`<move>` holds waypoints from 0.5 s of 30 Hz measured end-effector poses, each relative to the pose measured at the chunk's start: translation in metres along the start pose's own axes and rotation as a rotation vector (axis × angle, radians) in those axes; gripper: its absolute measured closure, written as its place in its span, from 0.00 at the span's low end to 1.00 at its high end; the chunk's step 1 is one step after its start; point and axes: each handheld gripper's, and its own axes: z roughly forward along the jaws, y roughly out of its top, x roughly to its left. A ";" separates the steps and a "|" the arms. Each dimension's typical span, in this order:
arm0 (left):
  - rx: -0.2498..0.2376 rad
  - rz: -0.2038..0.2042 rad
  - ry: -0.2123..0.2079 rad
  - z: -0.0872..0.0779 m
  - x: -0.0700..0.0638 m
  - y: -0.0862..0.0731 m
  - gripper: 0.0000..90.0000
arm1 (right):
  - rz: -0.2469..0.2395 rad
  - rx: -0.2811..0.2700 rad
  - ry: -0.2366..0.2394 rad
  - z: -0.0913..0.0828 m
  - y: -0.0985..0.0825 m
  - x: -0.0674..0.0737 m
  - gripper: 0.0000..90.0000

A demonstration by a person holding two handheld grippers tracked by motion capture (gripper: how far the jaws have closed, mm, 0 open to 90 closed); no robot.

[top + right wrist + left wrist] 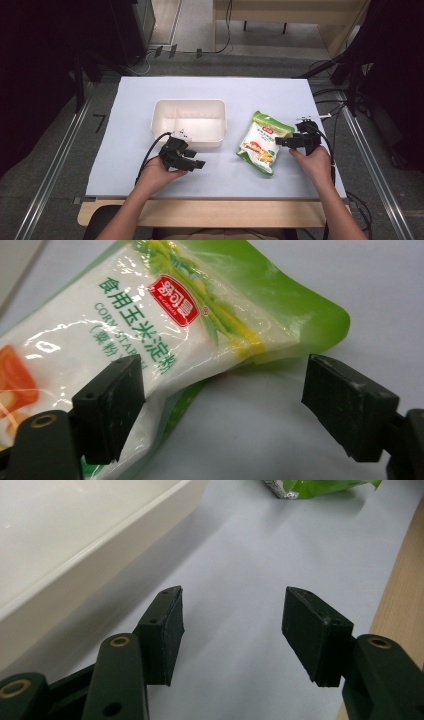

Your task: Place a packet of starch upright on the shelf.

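Two grippers, one tub and one pouch lie on a pale blue sheet [125, 165], listed from left to right.

Left margin: a broad strip of bare sheet runs from the far edge to the near edge, with open room on that side.

Left gripper [194, 163]: held in the left hand [162, 172] near the front of the sheet, just in front of the tub's near wall. Its jaws stand apart with bare sheet between them. In the left gripper view the tub wall runs close along the left side, and the wooden table edge [402, 595] lies close at the right.

White tub [189, 104]: centre of the sheet, towards the far side, with a divider inside. A band of free sheet lies behind it. Part of its near wall is covered by the left gripper and its cable.

Corn starch pouch [261, 142]: right of the tub and apart from it, lying flat and slanted. The right gripper view cuts off its lower end; the small print is hard to read.

Right gripper [280, 142]: held in the right hand [314, 162] at the pouch's right edge. Its jaws are spread wide; one overlaps the pouch's edge in the right gripper view and the other stands over bare sheet, and no pad presses on it. Whether a pad touches the film I cannot tell. The sheet's right edge is close behind this hand.
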 end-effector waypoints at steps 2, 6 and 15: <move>-0.004 -0.002 0.000 0.000 0.000 0.000 0.47 | 0.019 0.024 0.000 0.010 0.004 -0.003 0.17; -0.005 -0.005 0.004 0.001 0.000 0.000 0.47 | 0.022 0.048 0.014 0.019 0.010 -0.004 0.18; -0.003 -0.004 0.002 0.001 0.000 0.001 0.47 | 0.001 0.050 0.008 0.029 0.022 0.004 0.29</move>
